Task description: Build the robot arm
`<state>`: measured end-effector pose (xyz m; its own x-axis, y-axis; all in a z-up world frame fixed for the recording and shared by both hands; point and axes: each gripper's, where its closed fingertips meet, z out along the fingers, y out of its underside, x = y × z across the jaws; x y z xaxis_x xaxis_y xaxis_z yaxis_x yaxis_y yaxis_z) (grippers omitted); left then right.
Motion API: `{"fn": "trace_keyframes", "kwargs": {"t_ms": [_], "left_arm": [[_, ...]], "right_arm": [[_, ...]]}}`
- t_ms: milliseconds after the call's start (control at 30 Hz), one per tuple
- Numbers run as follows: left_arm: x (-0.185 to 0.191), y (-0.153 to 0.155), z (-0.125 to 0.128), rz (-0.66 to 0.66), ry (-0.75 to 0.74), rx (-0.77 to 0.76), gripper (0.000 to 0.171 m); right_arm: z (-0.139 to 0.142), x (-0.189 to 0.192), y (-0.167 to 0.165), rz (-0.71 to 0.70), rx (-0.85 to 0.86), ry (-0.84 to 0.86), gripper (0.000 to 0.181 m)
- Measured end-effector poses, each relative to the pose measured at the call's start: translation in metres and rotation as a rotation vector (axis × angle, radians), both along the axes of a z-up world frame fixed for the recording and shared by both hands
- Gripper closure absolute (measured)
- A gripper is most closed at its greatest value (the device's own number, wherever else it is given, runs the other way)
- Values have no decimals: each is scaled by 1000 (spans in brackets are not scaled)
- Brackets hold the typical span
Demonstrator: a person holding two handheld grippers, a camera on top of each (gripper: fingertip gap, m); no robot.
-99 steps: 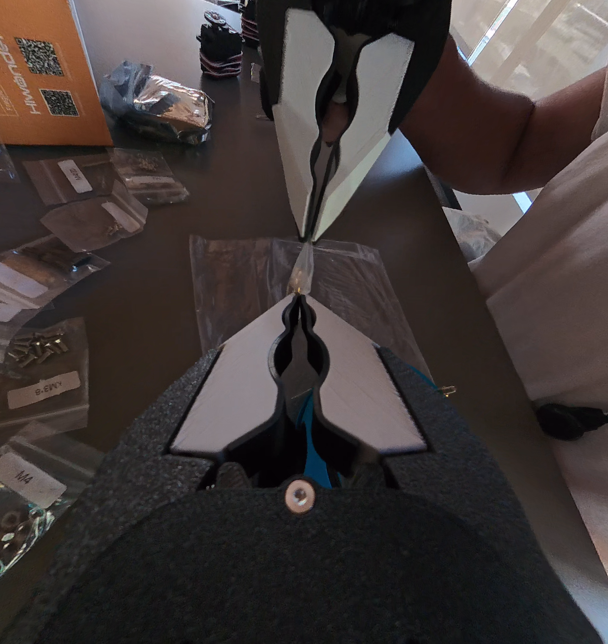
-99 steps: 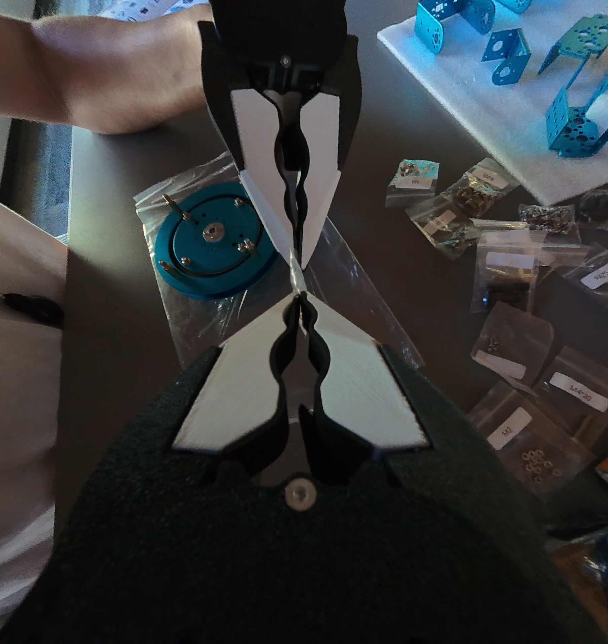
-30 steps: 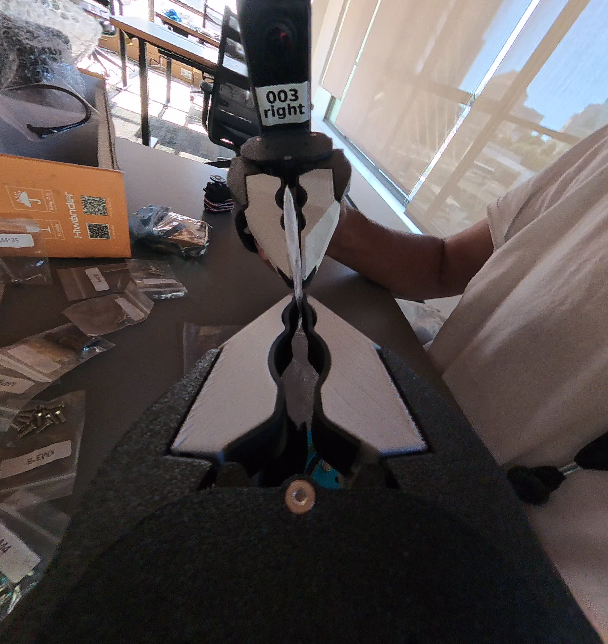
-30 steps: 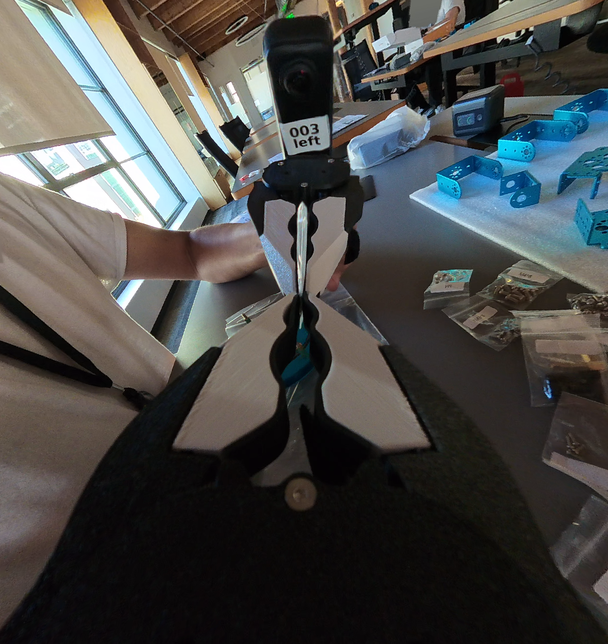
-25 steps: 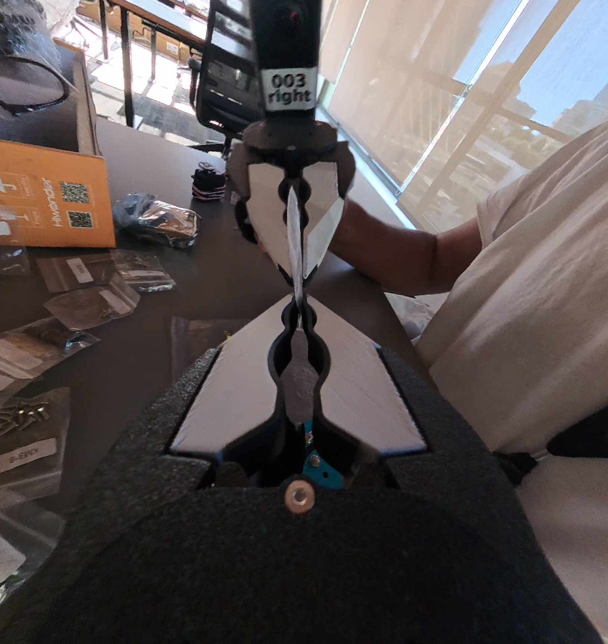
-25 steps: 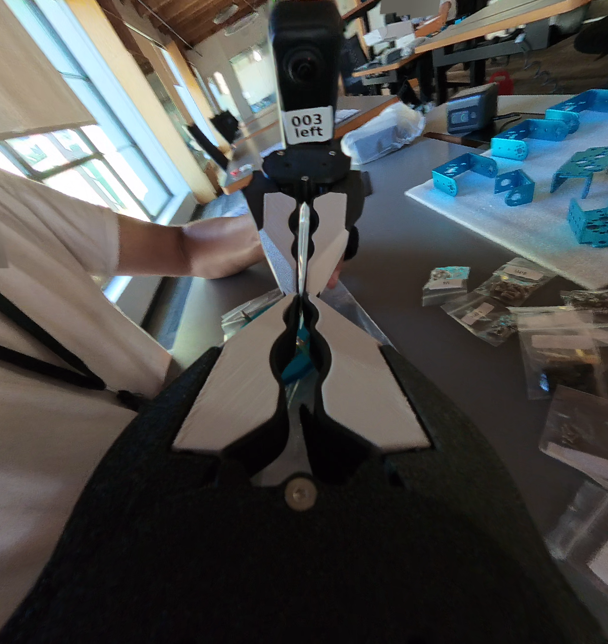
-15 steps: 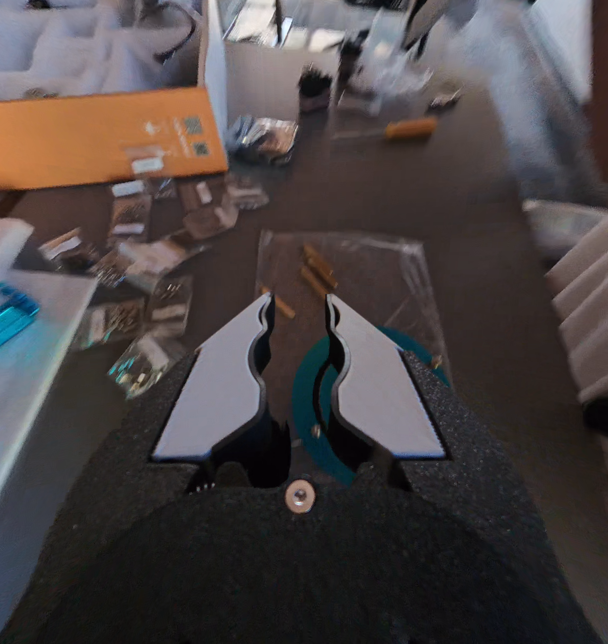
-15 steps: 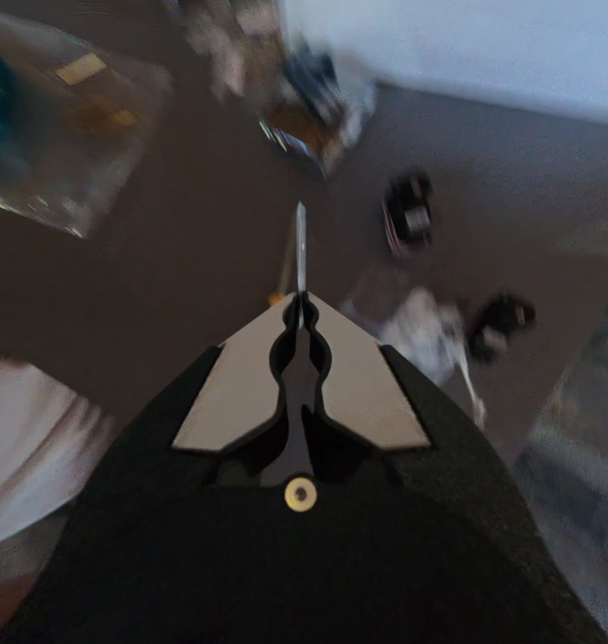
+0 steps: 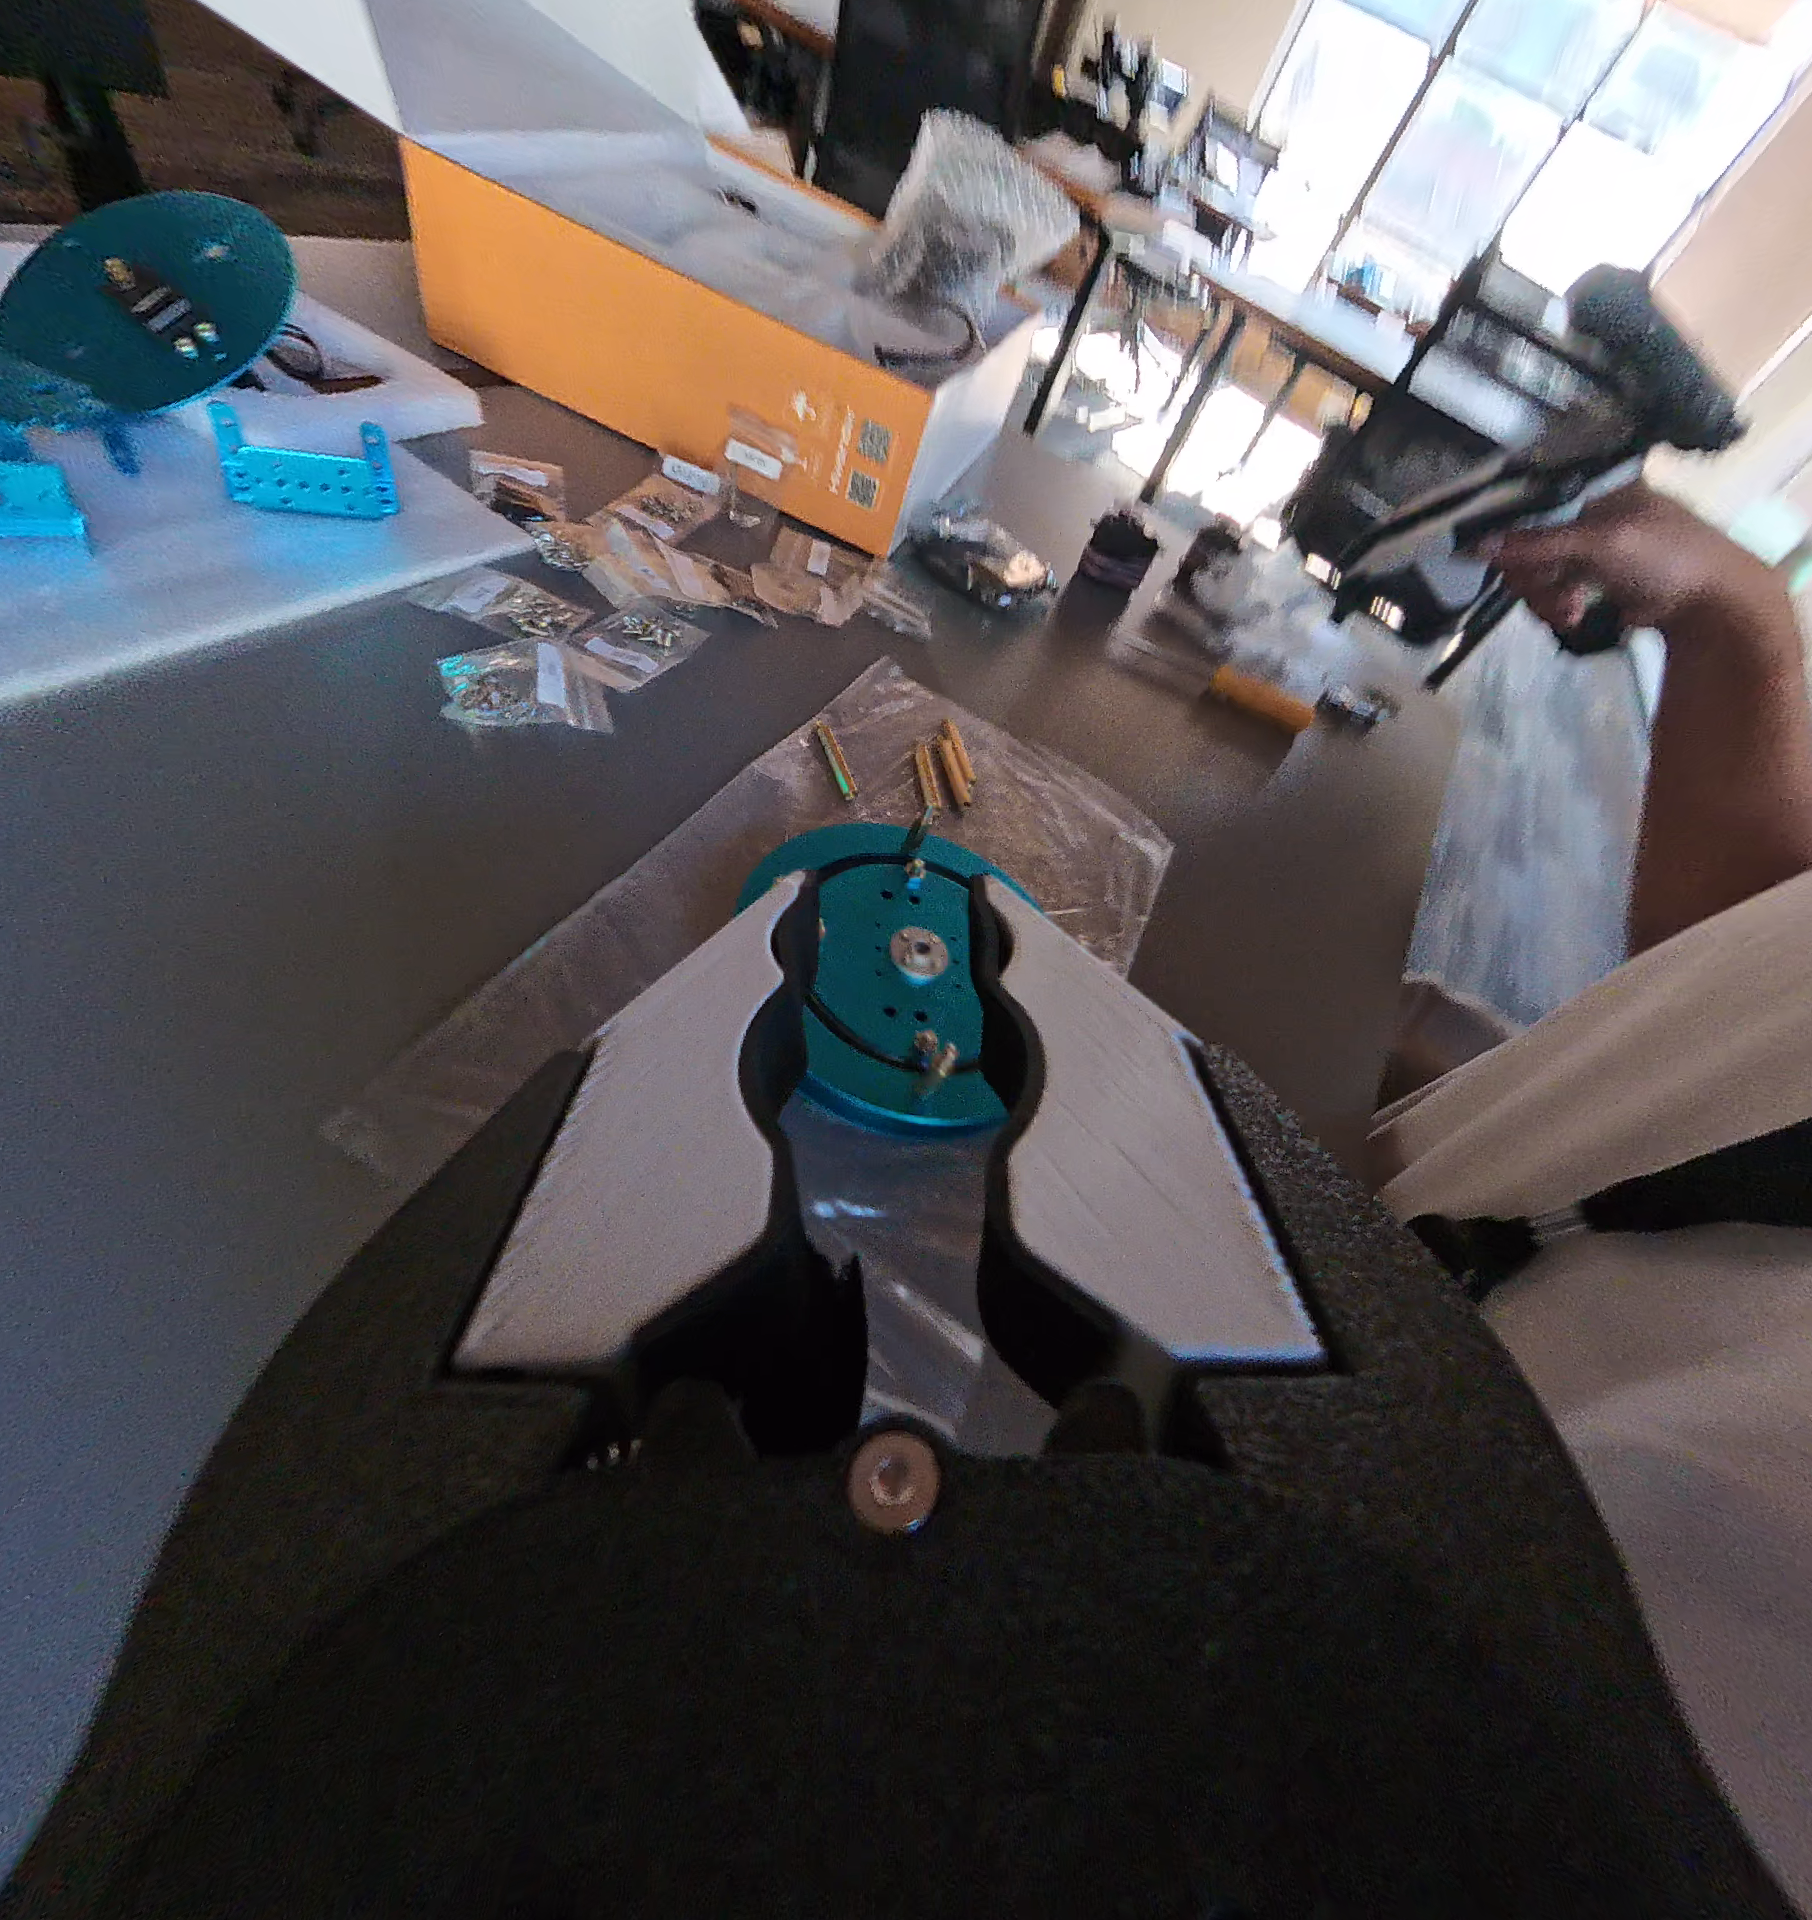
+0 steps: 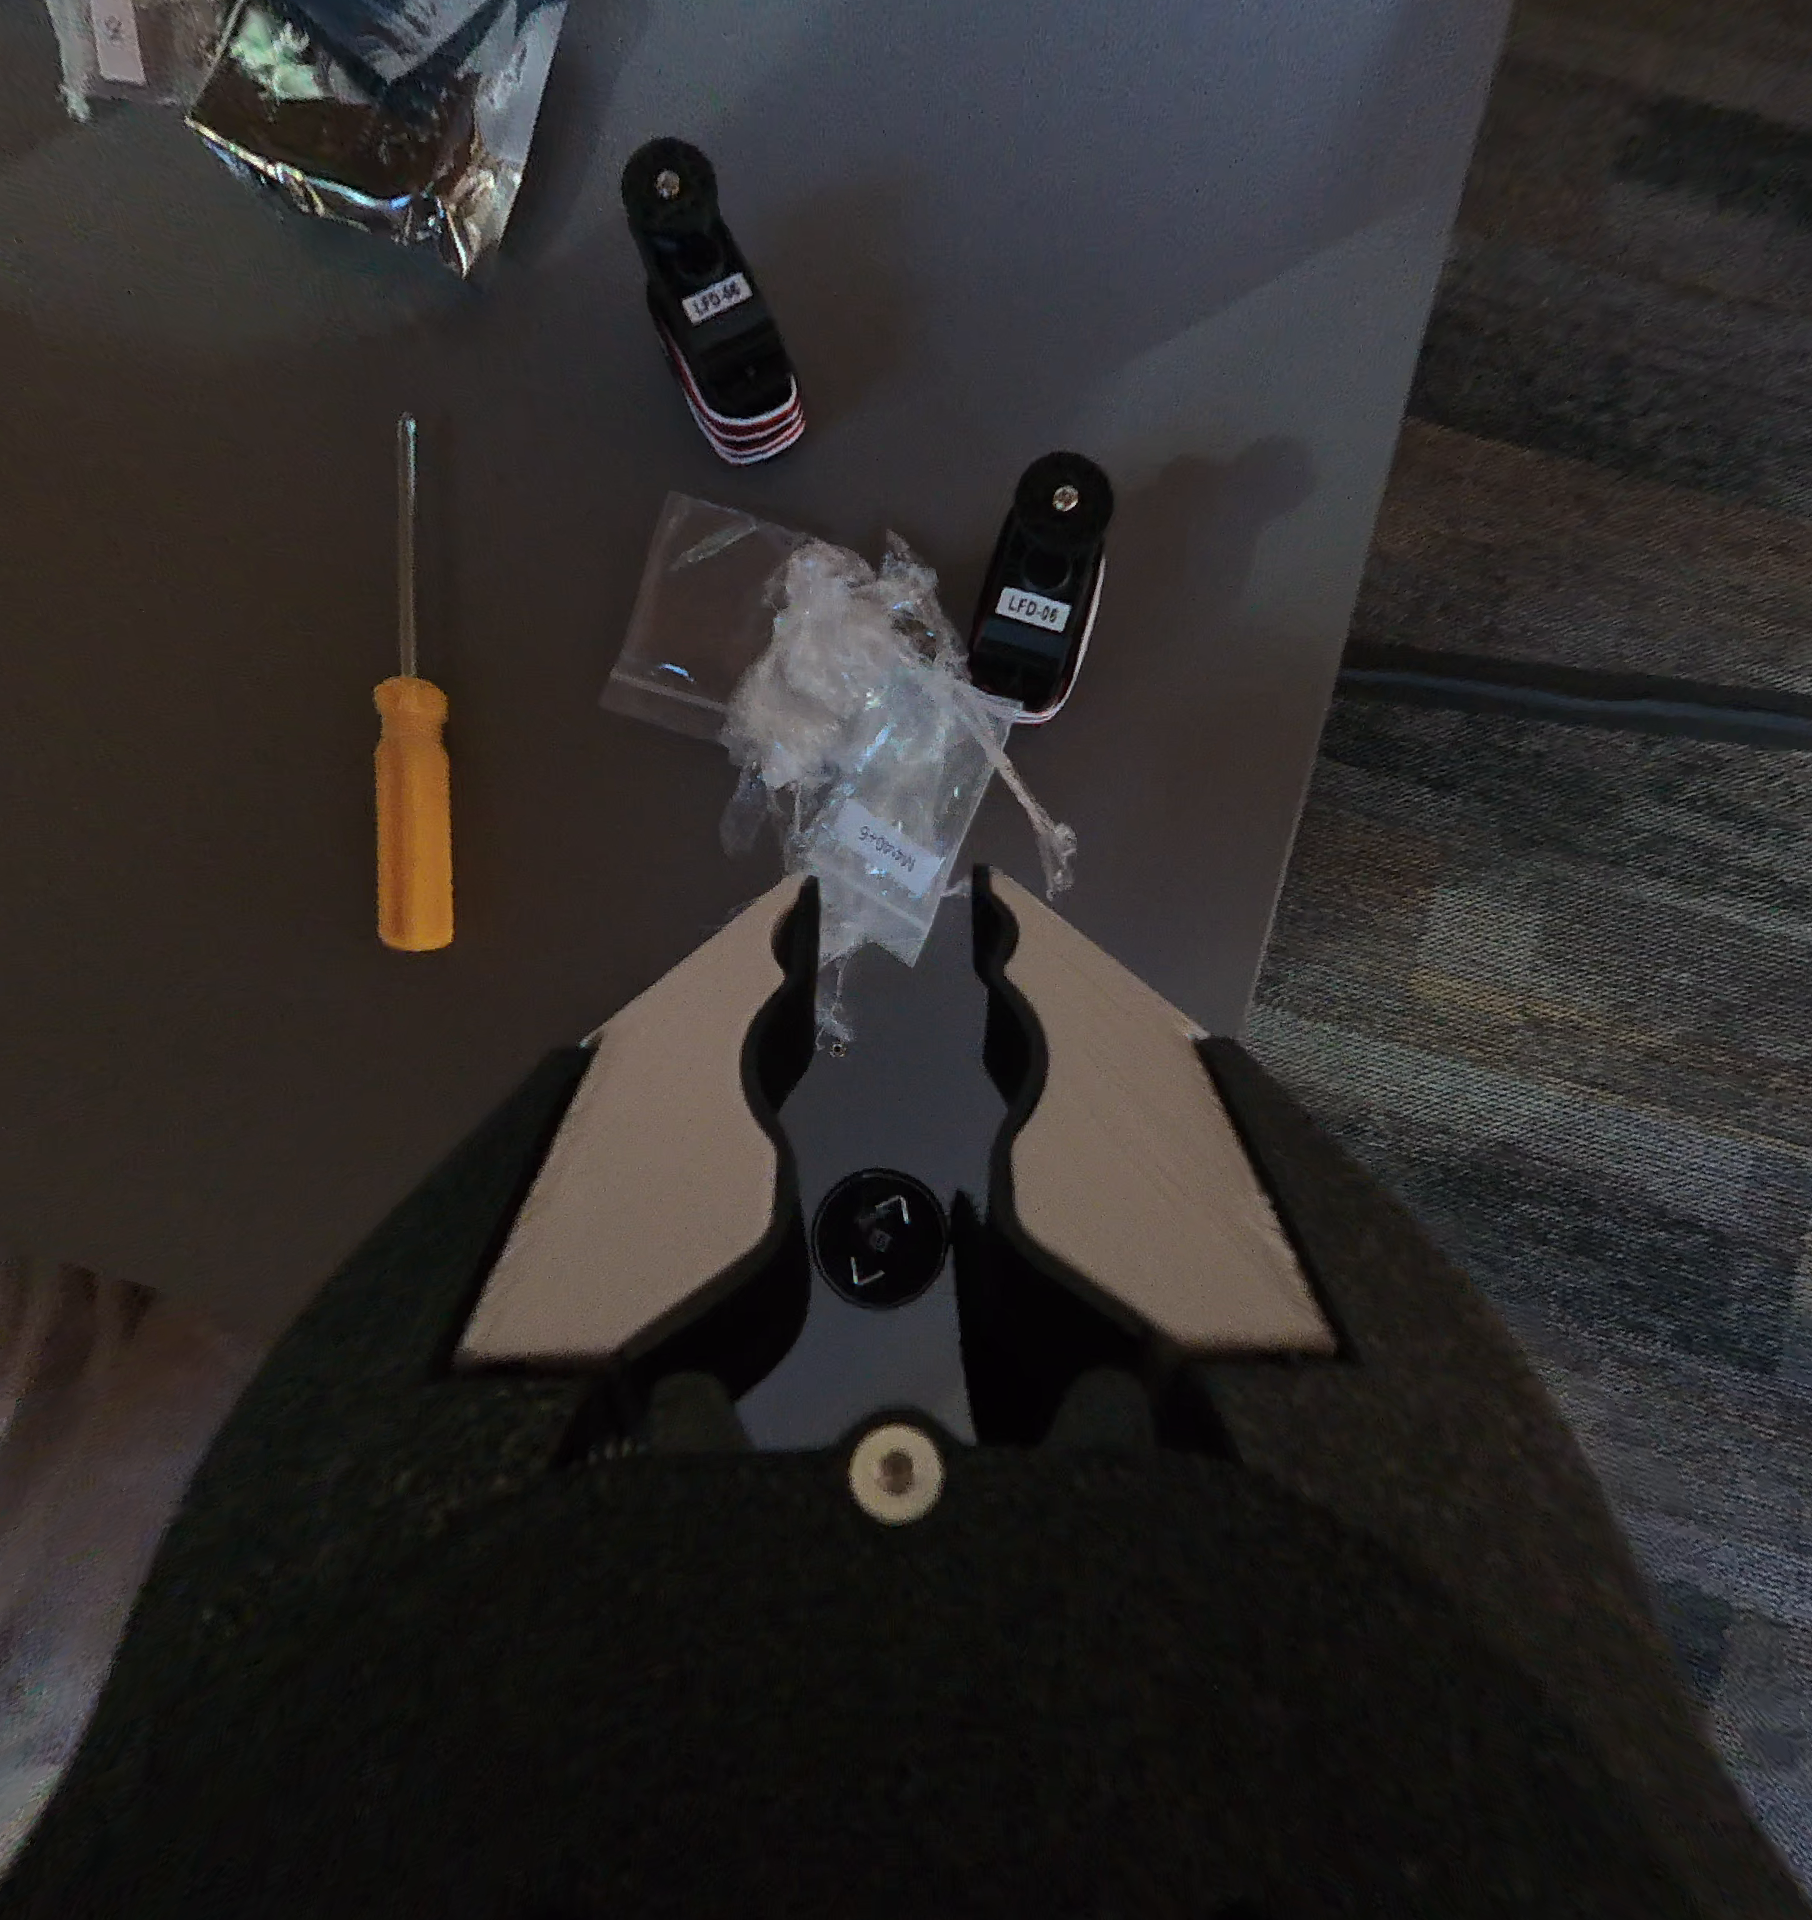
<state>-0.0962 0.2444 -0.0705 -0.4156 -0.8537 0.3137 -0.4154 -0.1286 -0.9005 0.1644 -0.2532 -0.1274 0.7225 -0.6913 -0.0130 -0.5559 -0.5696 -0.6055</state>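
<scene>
The left wrist view looked forward and down along its open jaws, close above the teal disc (image 9: 897, 977), taking in the far surface (image 9: 206, 852) and windows. The right wrist view faced almost straight down near the surface's edge. Both shared the orange screwdriver (image 10: 414, 810)

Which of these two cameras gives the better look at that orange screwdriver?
The right wrist view. There the orange screwdriver lies whole on the dark table, handle and thin shaft sharp, left of the open right tool. The left wrist view shows only a small blurred orange handle far off.
</scene>
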Motion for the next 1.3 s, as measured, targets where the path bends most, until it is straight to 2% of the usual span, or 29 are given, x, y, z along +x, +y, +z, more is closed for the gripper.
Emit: {"fn": "trace_keyframes", "kwargs": {"t_ms": [67,133,200,267,367,433,533,633,733,833,933,1000,1167,1300], "left_arm": [[-22,13,3,75,-26,-67,143],[-45,35,5,200,-51,-81,144],[-70,59,5,336,-70,-86,144],[-96,84,5,481,-75,-96,144],[-138,121,-7,682,-24,-77,143],[-172,150,-24,846,58,3,144],[-221,177,-42,1017,171,102,144],[-257,188,-54,1097,246,177,144],[-278,194,-67,1118,303,230,144],[-287,205,-81,1128,301,180,144],[-283,212,-86,1093,281,110,144],[-274,212,-83,1047,258,112,144],[-239,177,-78,812,230,89,144],[-226,156,-76,707,210,151,144]], "right_arm": [[17,3,-5,-54,-26,-97,153],[46,-1,11,-52,6,-240,153],[79,-12,56,16,150,-379,153],[99,-33,116,110,323,-459,154],[90,-70,212,273,496,-421,154],[68,-90,266,362,499,-361,154],[38,-80,316,340,414,-389,157],[34,-76,353,360,472,-348,158],[36,-80,376,387,539,-254,158],[40,-77,383,319,612,-240,161],[40,-79,389,275,656,-191,161],[41,-75,389,253,641,-227,161],[37,-63,385,218,590,-278,163],[33,-63,387,217,606,-242,163]]}}
